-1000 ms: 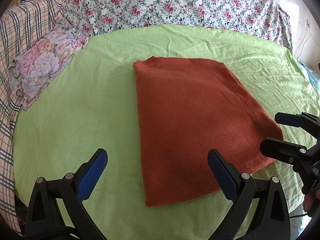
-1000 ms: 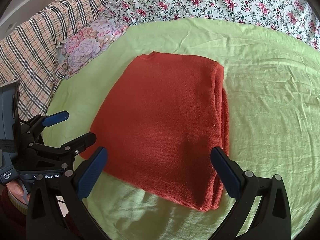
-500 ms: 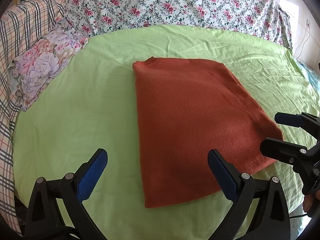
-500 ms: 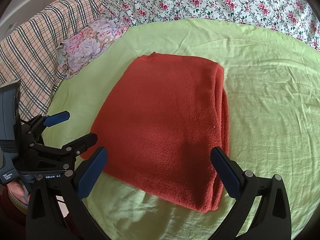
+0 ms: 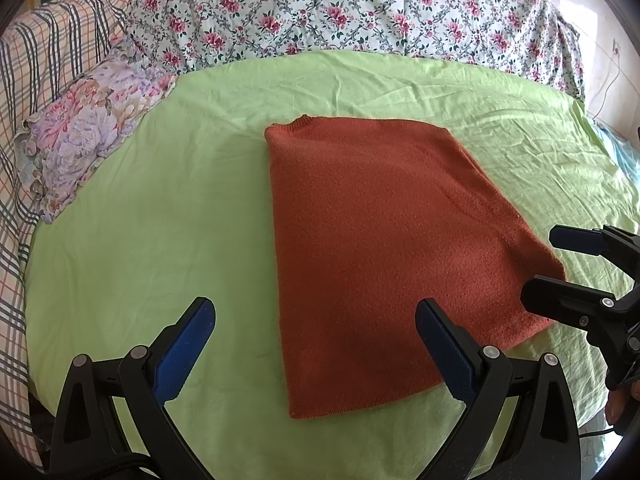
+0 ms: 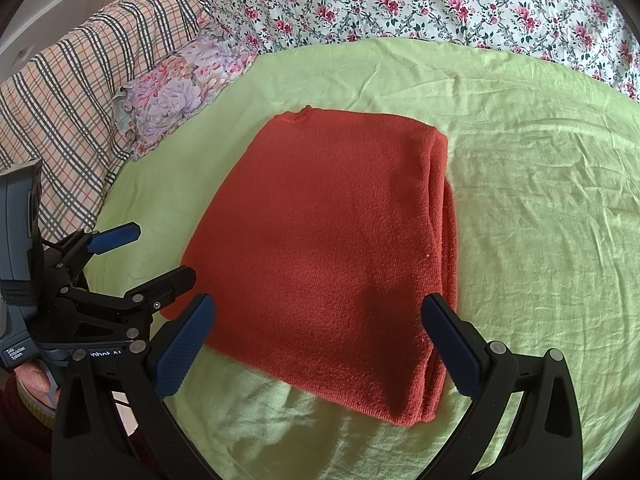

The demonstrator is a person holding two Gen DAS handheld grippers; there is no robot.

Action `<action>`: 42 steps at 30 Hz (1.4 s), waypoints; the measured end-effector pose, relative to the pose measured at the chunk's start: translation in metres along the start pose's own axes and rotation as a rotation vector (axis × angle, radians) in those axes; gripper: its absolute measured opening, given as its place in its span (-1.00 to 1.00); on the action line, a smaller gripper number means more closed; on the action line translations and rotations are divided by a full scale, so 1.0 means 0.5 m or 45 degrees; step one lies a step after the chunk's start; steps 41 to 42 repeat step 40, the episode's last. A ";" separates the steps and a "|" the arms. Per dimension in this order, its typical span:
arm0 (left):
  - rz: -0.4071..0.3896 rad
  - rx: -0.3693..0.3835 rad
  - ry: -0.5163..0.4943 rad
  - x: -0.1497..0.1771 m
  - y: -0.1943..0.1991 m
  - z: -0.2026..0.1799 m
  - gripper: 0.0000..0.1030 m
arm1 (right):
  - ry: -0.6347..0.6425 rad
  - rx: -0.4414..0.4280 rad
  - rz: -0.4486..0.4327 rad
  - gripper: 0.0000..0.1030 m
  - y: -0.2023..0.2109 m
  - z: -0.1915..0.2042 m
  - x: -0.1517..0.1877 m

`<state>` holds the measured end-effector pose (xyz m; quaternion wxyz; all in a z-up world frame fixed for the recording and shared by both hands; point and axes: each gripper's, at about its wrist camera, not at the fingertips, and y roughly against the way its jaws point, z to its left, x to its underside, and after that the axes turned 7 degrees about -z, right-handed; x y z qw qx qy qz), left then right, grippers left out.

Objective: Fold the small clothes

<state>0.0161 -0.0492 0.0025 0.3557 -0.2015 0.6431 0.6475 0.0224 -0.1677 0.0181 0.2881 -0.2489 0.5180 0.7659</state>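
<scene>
A rust-orange knit garment (image 5: 380,240) lies folded into a flat rectangle on the green sheet (image 5: 160,216); its layered folded edges show on the right side in the right wrist view (image 6: 332,248). My left gripper (image 5: 316,344) is open and empty, held above the garment's near left corner. My right gripper (image 6: 320,344) is open and empty, held above the garment's near edge. Each gripper shows in the other's view: the right one (image 5: 568,272) at the garment's right corner, the left one (image 6: 148,256) at its left corner, not touching the cloth.
A floral quilt (image 5: 360,8) lies along the far side of the bed. A purple floral pillow (image 5: 88,132) and a plaid blanket (image 6: 72,92) lie at the left. The green sheet (image 6: 540,200) stretches to the right of the garment.
Almost nothing has changed; both grippers stay open near the garment, with only a very slight shift of the views.
</scene>
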 end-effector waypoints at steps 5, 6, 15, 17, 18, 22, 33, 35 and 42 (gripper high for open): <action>0.001 0.001 -0.001 -0.006 -0.003 -0.001 0.95 | 0.000 -0.002 -0.007 0.99 0.003 0.002 -0.013; 0.002 0.001 -0.001 -0.007 -0.004 -0.001 0.95 | -0.001 -0.003 -0.008 0.99 0.002 0.001 -0.015; -0.006 -0.008 -0.006 -0.014 -0.013 0.001 0.95 | -0.007 -0.005 -0.015 0.99 -0.001 -0.003 -0.015; -0.007 -0.004 -0.001 -0.017 -0.016 0.003 0.95 | -0.011 -0.003 -0.015 0.99 -0.005 -0.005 -0.019; -0.008 -0.003 0.002 -0.016 -0.017 0.004 0.95 | -0.015 -0.002 -0.014 0.99 -0.005 -0.008 -0.019; 0.000 -0.004 0.010 -0.021 -0.026 0.009 0.95 | -0.024 0.001 -0.012 0.99 -0.007 -0.016 -0.020; 0.018 -0.022 0.018 -0.029 -0.042 0.019 0.95 | -0.039 -0.002 -0.003 0.99 -0.021 -0.026 -0.023; 0.023 -0.023 0.025 -0.029 -0.044 0.021 0.95 | -0.045 0.003 0.001 0.99 -0.023 -0.027 -0.023; 0.034 -0.021 0.021 -0.026 -0.053 0.021 0.95 | -0.060 -0.002 0.009 0.99 -0.035 -0.037 -0.024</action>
